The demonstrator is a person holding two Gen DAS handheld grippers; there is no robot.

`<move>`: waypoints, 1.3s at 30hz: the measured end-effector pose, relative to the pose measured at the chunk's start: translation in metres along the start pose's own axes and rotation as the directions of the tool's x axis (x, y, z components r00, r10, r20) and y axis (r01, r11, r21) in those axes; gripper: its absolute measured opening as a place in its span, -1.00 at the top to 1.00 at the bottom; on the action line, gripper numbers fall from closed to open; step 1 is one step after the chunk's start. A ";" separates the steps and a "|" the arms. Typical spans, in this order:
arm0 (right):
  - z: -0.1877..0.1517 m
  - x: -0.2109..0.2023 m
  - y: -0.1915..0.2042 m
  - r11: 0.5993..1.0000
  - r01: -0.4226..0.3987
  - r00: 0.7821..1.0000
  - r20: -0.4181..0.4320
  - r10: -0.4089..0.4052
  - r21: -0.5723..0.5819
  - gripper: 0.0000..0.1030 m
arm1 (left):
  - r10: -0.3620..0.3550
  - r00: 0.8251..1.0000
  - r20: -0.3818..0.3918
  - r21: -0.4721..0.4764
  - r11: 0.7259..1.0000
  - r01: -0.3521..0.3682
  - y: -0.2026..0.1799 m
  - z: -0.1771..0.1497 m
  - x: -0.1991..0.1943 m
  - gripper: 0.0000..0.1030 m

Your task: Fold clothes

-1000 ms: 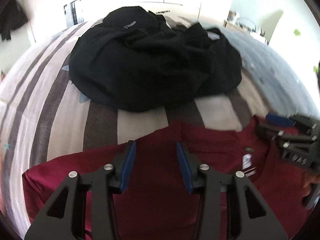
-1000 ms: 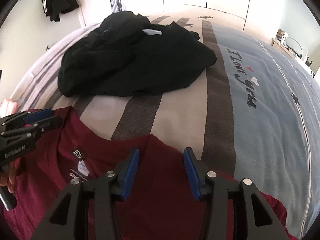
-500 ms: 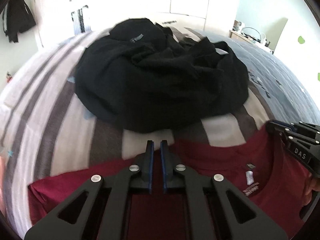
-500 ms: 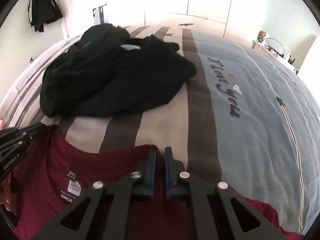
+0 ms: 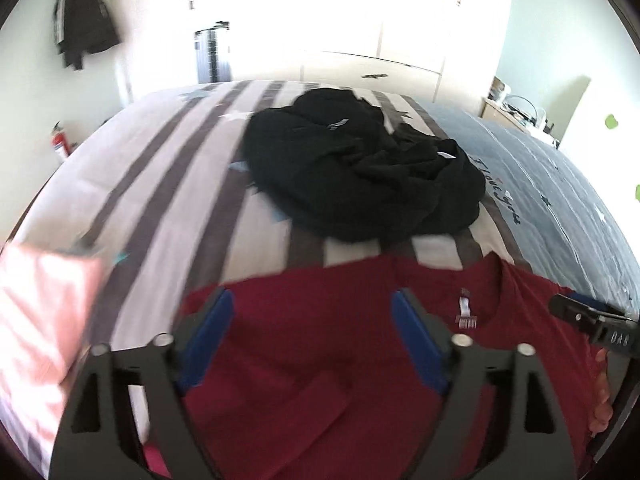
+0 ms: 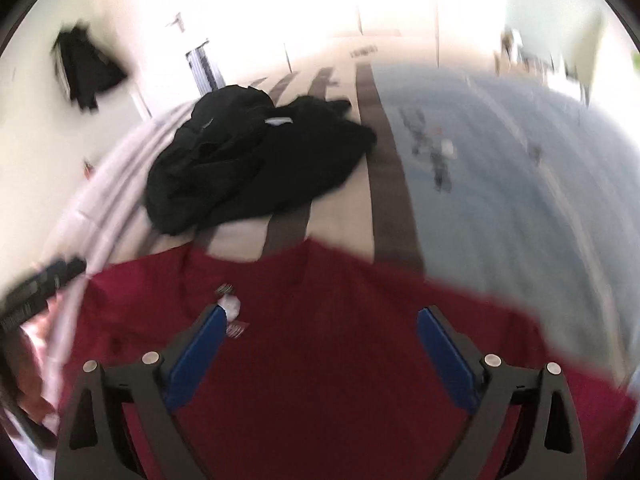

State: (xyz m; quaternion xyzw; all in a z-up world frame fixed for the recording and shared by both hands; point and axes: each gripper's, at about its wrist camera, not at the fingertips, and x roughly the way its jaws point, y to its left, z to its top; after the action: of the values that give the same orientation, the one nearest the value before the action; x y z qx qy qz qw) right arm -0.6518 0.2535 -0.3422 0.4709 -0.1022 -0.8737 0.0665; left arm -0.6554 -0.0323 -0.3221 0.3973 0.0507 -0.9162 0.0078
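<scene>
Both grippers, pinched on the maroon shirt (image 5: 344, 344) half a second ago, now gape: left gripper (image 5: 310, 334), right gripper (image 6: 318, 344). Shirt released flat at bed's (image 5: 168, 184) near edge; next fold pending.

Your red shirt (image 5: 320, 344) lies spread flat on the bed (image 5: 152, 184), collar and label toward the black pile (image 5: 360, 176), which sits crumpled just beyond it, further up the bed.
</scene>
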 end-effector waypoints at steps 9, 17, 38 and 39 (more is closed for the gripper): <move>-0.047 -0.046 -0.004 0.992 0.099 0.993 -0.076 -0.093 0.074 -0.85 | 0.049 0.995 -0.090 -0.076 0.996 -0.056 0.041 -0.059 -0.049 -0.83; -0.096 -0.088 0.010 0.992 0.110 0.992 -0.065 -0.106 0.066 -0.79 | 0.029 0.998 -0.053 0.066 0.998 -0.025 0.023 -0.091 -0.066 -0.83; -0.143 -0.071 -0.102 0.940 0.338 0.936 -0.115 -0.332 0.037 -0.71 | 0.057 0.977 -0.206 0.007 0.998 -0.057 0.108 -0.106 0.011 -0.56; -0.143 -0.069 -0.101 0.941 0.336 0.937 -0.115 -0.331 0.029 -0.71 | 0.041 0.979 -0.198 0.003 0.999 -0.041 0.107 -0.107 0.010 -0.42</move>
State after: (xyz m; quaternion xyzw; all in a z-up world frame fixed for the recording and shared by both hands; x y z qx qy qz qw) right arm -0.4963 0.3497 -0.3875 0.5295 -0.0384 -0.8428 -0.0885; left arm -0.5786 -0.1284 -0.4109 0.4875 0.0434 -0.8718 0.0220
